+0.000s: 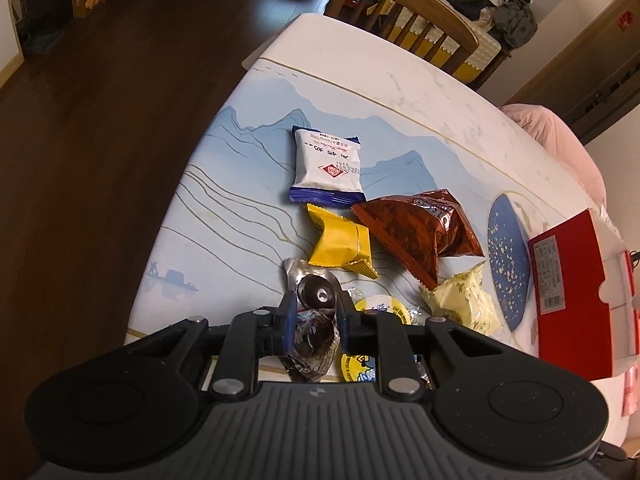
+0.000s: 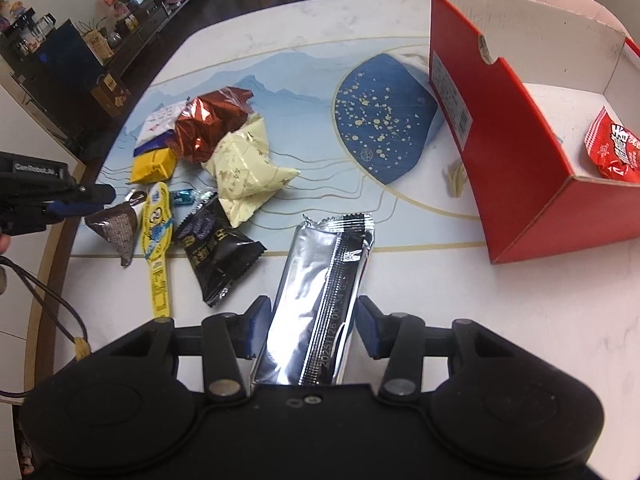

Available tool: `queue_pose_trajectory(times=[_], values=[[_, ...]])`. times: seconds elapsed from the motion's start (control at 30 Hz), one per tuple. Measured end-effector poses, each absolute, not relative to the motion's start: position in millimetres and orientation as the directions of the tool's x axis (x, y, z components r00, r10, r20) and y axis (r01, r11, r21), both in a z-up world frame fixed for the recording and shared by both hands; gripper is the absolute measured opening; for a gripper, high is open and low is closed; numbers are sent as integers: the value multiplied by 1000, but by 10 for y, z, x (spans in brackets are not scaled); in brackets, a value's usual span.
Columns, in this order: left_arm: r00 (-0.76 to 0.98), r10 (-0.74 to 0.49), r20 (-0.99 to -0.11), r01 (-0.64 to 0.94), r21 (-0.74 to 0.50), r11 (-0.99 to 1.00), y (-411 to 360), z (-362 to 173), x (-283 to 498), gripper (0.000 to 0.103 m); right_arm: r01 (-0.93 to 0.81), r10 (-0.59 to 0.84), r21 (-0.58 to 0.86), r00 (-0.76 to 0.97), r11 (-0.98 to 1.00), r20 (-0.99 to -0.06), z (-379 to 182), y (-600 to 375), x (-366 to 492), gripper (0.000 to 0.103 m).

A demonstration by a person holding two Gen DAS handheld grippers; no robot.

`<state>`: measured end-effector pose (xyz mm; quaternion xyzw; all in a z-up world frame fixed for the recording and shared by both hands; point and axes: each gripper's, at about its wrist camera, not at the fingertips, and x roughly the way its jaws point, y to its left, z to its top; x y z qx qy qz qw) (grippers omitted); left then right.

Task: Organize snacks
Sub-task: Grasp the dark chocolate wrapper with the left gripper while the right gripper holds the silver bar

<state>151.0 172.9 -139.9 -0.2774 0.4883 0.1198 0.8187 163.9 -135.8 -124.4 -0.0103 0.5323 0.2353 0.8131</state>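
Observation:
My left gripper (image 1: 314,322) is shut on a dark brown foil snack (image 1: 312,300), also in the right wrist view (image 2: 116,228) at the table's left edge. My right gripper (image 2: 310,326) is open around a long silver packet (image 2: 320,304) lying on the table between its jaws. The red box (image 2: 516,168) stands to the right with a red packet (image 2: 614,152) inside; it shows in the left wrist view (image 1: 568,280). On the table lie a white-blue packet (image 1: 326,164), yellow packet (image 1: 340,240), red-brown bag (image 1: 416,232), cream bag (image 2: 244,172), black packet (image 2: 218,248) and yellow stick snack (image 2: 158,236).
The table (image 1: 400,92) has a blue mountain print and drops off at the left. A wooden chair (image 1: 412,12) stands at the far end. A pink cushion (image 1: 560,140) is beyond the box. A cable (image 2: 52,300) runs at the left edge.

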Motion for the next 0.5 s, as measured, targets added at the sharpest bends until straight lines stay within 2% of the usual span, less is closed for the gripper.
queue_pose_trajectory(times=[0.07, 0.1, 0.13, 0.17, 0.5], values=[[500, -85, -862, -453, -343, 823, 1707, -1381, 1506, 33, -393, 379, 241, 327, 888, -866, -1212, -1382, 1626, 46], [505, -94, -858, -447, -353, 822, 1697, -1373, 1504, 49, -392, 382, 243, 330, 887, -863, -1198, -1395, 1619, 46], [511, -96, -854, -445, -358, 821, 1689, -1368, 1495, 69, -391, 385, 245, 333, 887, -861, -1185, -1410, 1612, 46], [520, -89, -849, -444, -358, 821, 1674, -1355, 1483, 74, -390, 386, 247, 336, 887, -859, -1176, -1421, 1605, 46], [454, -49, -889, -427, -266, 864, 1502, -1584, 1522, 73, -378, 383, 246, 346, 892, -857, -1168, -1473, 1550, 46]])
